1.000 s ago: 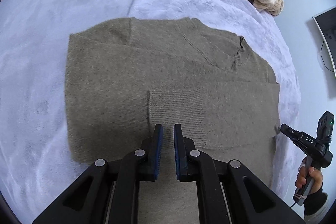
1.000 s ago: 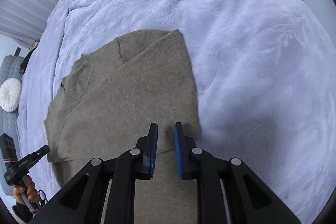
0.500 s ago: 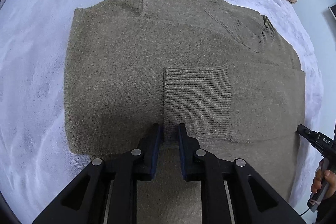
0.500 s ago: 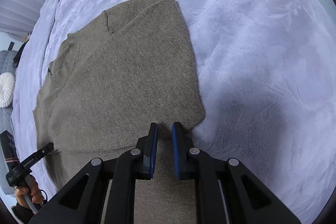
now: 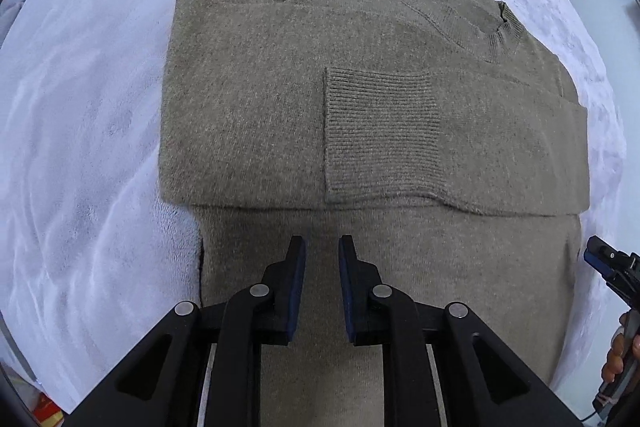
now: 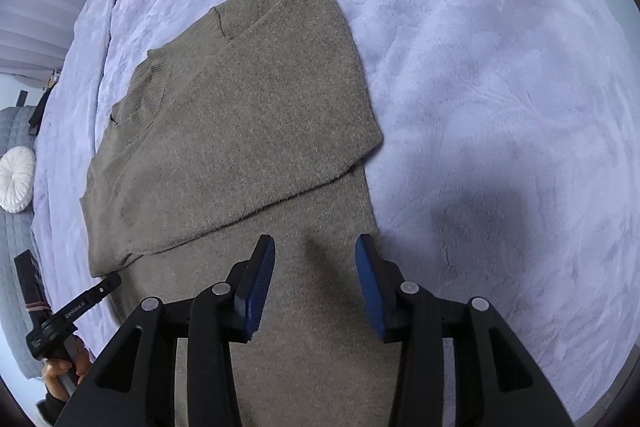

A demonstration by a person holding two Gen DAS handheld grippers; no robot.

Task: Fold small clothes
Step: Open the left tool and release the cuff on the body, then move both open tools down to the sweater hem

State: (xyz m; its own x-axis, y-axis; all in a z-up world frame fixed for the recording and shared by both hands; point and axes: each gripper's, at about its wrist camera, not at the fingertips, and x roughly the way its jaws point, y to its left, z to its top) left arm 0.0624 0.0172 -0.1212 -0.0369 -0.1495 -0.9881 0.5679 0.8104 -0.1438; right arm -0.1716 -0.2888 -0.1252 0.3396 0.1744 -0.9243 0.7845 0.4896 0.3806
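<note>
Sweater (image 5: 280, 115) lies folded on the blanket (image 6: 500, 87); left gripper (image 5: 322, 247) fingers narrowly parted, right gripper (image 6: 315, 247) wide, both empty.

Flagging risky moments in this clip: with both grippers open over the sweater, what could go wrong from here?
1. The ribbed cuff lies loose on top of the folded sleeves; lifting the sweater for the next fold may let it slide out.
2. The left gripper and right gripper hover over the unfolded lower part, not its edge; closing there could pinch only the top layer.
3. The plush blanket may get pinched along with the hem.
</note>
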